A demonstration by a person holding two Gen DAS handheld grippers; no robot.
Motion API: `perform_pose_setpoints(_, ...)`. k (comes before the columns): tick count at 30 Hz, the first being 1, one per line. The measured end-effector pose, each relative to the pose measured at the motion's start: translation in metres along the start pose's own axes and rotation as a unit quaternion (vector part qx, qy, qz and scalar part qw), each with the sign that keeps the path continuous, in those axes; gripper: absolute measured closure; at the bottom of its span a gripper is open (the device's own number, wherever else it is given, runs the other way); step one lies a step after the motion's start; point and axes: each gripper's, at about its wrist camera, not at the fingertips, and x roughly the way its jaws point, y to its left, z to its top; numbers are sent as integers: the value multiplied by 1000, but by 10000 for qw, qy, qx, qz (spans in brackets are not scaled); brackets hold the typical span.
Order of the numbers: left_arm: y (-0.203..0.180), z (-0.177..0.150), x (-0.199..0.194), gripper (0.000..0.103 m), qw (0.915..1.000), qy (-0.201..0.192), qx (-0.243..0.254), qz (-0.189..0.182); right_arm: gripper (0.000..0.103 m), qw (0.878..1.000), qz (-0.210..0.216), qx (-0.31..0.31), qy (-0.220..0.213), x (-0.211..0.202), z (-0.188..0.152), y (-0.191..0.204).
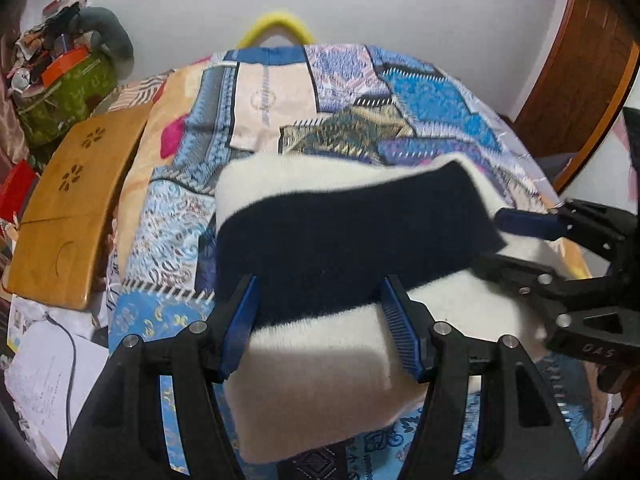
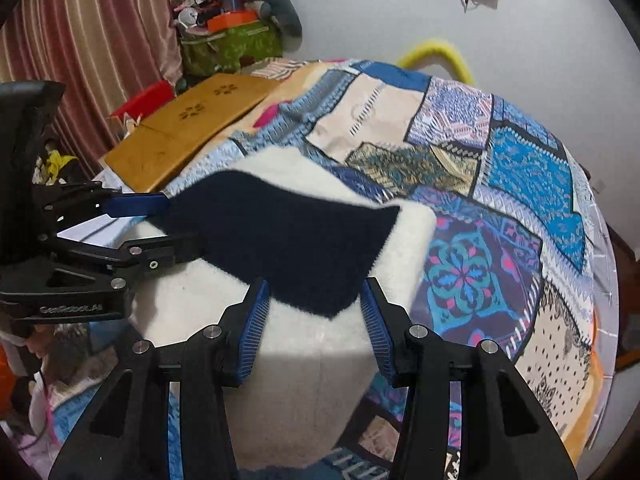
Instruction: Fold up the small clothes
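Note:
A fluffy white garment [image 1: 320, 400] with a broad navy band [image 1: 340, 240] lies on the patchwork bedspread [image 1: 420, 92]. Its navy part is raised and blurred. My left gripper [image 1: 320, 320] is closed on it, with navy and white cloth filling the gap between the blue pads. From the right, my right gripper [image 1: 490, 238] clamps the far end of the navy band. In the right wrist view the navy band [image 2: 288, 240] sags over the white garment [image 2: 304, 392]. Its lower tip sits between the right gripper [image 2: 314, 312] pads, and the left gripper [image 2: 168, 228] bites its left end.
A wooden lap board [image 1: 72, 208] lies along the bed's left side, with papers and a cable [image 1: 44, 380] below it. A green bag [image 1: 60, 96] piled with clutter stands in the back corner by a striped curtain [image 2: 100, 32]. A wooden door frame [image 1: 580, 92] is at right.

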Motion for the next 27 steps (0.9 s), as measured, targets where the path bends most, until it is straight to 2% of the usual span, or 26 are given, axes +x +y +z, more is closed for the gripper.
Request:
perform_pose_setpoints(8, -14, -17, -10, 40, 9984, -121, 418, 349, 59, 9999, 35, 137, -49, -20, -15, -4)
perform_pose_setpoints(16, -3, -28, -41, 40, 9989, -223, 106, 401, 58, 9988, 27, 396, -276, -57, -30, -8)
perform_pose_setpoints(19, -2, -28, -63, 40, 9980, -424, -18, 460, 58, 9975, 20, 493, -511, -78, -31, -8)
perform_pose_setpoints(22, -4, -26, -95, 40, 9956, -784, -91, 512, 58, 9952, -1, 508, -842, -100, -28, -4)
perform_pose_setpoints(27, -9, -23, -149, 40, 9891, -1411, -133, 399, 58, 9866, -50, 397, -1579, -149, -24, 11)
